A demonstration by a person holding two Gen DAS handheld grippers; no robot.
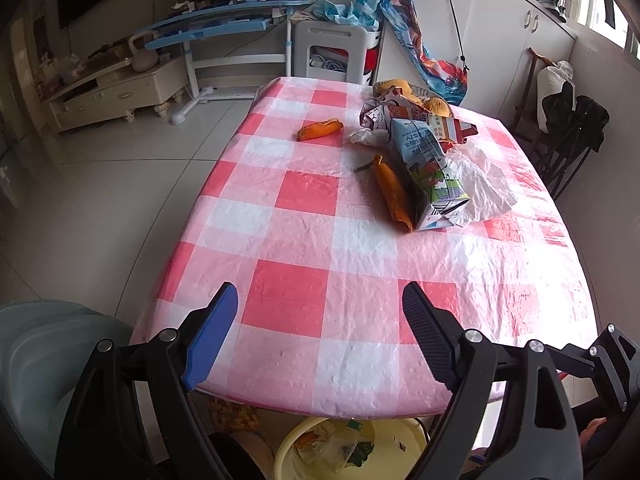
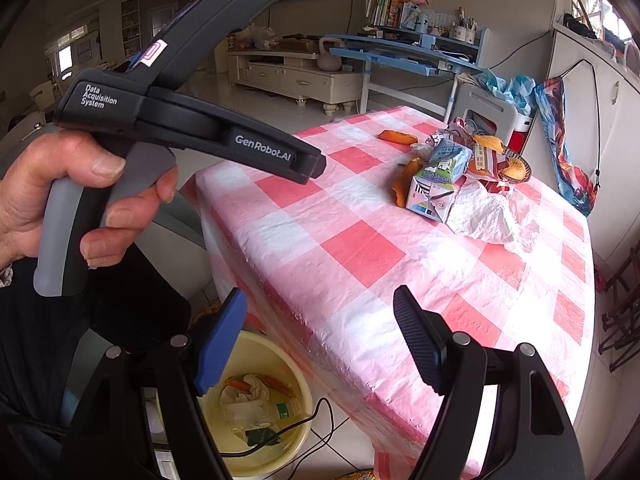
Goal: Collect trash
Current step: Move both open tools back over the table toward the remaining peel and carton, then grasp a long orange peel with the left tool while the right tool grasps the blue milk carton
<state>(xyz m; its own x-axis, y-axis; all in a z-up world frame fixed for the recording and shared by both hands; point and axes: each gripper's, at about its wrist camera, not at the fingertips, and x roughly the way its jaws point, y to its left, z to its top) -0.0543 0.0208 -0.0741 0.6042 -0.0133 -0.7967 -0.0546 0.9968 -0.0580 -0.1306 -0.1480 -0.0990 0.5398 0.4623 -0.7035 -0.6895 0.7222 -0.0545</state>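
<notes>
Pink-and-white checked plastic sheeting covers the table [image 1: 304, 240], and the remaining trash lies in a cluster on its far right part: a flattened blue-and-white milk carton [image 1: 430, 176] lying on its side, a long orange peel strip [image 1: 394, 196] touching its left flank, a crumpled white plastic bag [image 1: 484, 188] under its right side, and a shorter orange peel [image 1: 320, 129] alone, farther left. Behind these sits a torn red-and-white printed carton [image 1: 394, 114] against a dish of orange fruit [image 1: 436, 106].

The pale yellow plastic basin [image 2: 296, 392] stands on the floor below the near table edge and already holds scraps.

The left gripper [image 1: 320, 336] hovers over the near edge with its jaws spread wide and nothing between them. The right gripper [image 2: 320, 344] stands likewise wide and empty, above the basin and table corner.

Handling, as judged: the milk carton looks light and crushable, so take it across its narrow sides. The peels are soft and limp; pinch at mid-length. The bag is slippery film; gather a bunched fold.

Obscured: the carton hides the bag's full extent, and the basin's contents are partly cut off by the fingers [image 2: 222, 340].
</notes>
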